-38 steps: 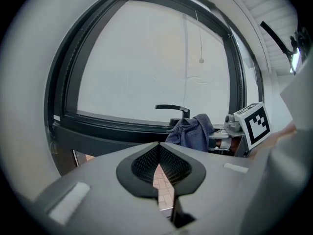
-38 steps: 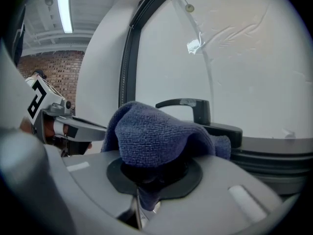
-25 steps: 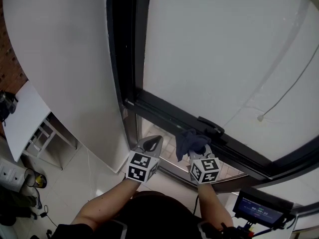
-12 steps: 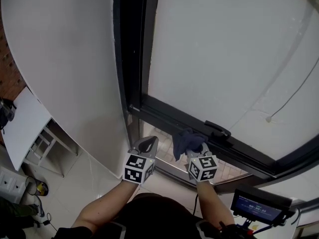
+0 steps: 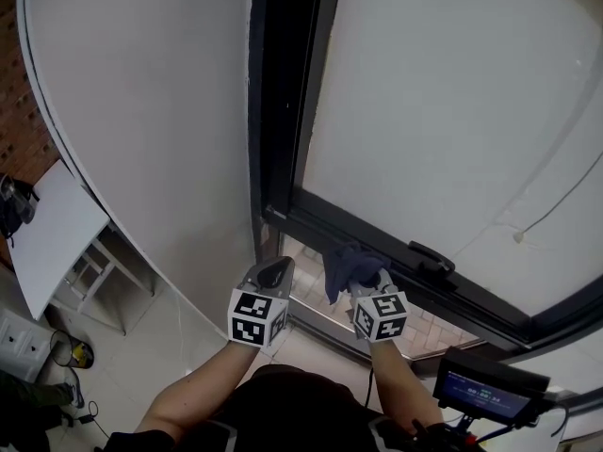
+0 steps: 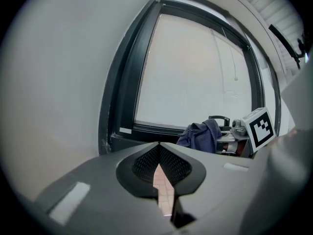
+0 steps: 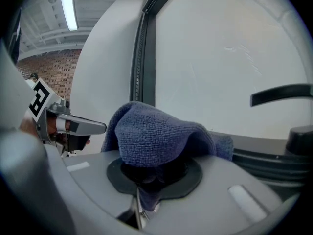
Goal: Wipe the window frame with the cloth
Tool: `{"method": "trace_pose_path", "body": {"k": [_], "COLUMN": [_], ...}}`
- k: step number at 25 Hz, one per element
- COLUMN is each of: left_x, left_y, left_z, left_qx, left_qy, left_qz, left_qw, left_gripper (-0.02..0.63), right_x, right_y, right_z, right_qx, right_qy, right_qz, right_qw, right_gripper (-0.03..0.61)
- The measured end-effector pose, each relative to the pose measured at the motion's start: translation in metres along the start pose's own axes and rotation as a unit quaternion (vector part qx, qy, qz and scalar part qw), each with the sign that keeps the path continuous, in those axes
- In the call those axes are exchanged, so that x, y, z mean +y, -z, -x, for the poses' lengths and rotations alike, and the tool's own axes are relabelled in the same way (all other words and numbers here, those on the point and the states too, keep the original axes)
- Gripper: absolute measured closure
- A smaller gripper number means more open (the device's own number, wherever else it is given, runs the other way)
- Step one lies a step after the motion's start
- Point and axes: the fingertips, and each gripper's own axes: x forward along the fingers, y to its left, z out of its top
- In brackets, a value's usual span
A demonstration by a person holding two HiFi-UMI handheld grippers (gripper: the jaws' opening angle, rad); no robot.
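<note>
Cloth (image 5: pixel 347 264) slid left along window frame (image 5: pixel 316 219), right gripper (image 5: pixel 364 282) clamping it (left gripper (image 5: pixel 275 271) closed).

Slate-blue cloth (image 5: pixel 347 264) on a black window frame (image 5: pixel 283 111).
The cloth has a looped terry weave, and the frame encloses a flat off-white pane (image 5: pixel 452 111). The wall (image 5: pixel 141 111) beside it is plain pale grey, and a brick wall (image 7: pixel 54 72) farther off is red-brown with light joints. The left tool (image 5: pixel 275 271) and right tool (image 5: pixel 366 281) are grey, each bearing a cube of black-and-white square markers. The tiles (image 5: pixel 426 330) below the frame look pinkish terracotta, though they show small.
</note>
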Motion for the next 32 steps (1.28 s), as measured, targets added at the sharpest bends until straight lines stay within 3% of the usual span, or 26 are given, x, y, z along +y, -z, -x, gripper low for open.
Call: {"method": "trace_pose_path", "body": {"k": [8,19,32], "left_x": [0.017,0.038,0.089], "left_y": [-0.010,-0.008,-0.016], "left_z": [0.007,0.002,0.011], "left_qx": [-0.007,-0.003,-0.018], "left_qy": [-0.008,-0.034,-0.094], "left_qz": [-0.014,-0.004,-0.001], "left_qw": [0.9999,0.9994,0.9954], "left_gripper": [0.620,0.620,0.620], "right_x": [0.018,0.041,0.085], "right_y": [-0.007,-0.012,-0.021], "right_z": [-0.026,-0.059,-0.108], "right_qx": [-0.002,0.004,0.015], "right_qy": [-0.016,-0.045,-0.084], "right_qz": [-0.004,-0.004,0.013], "right_qw": [1.000,0.999,0.996], "right_gripper": [0.531,0.531,0.531]}}
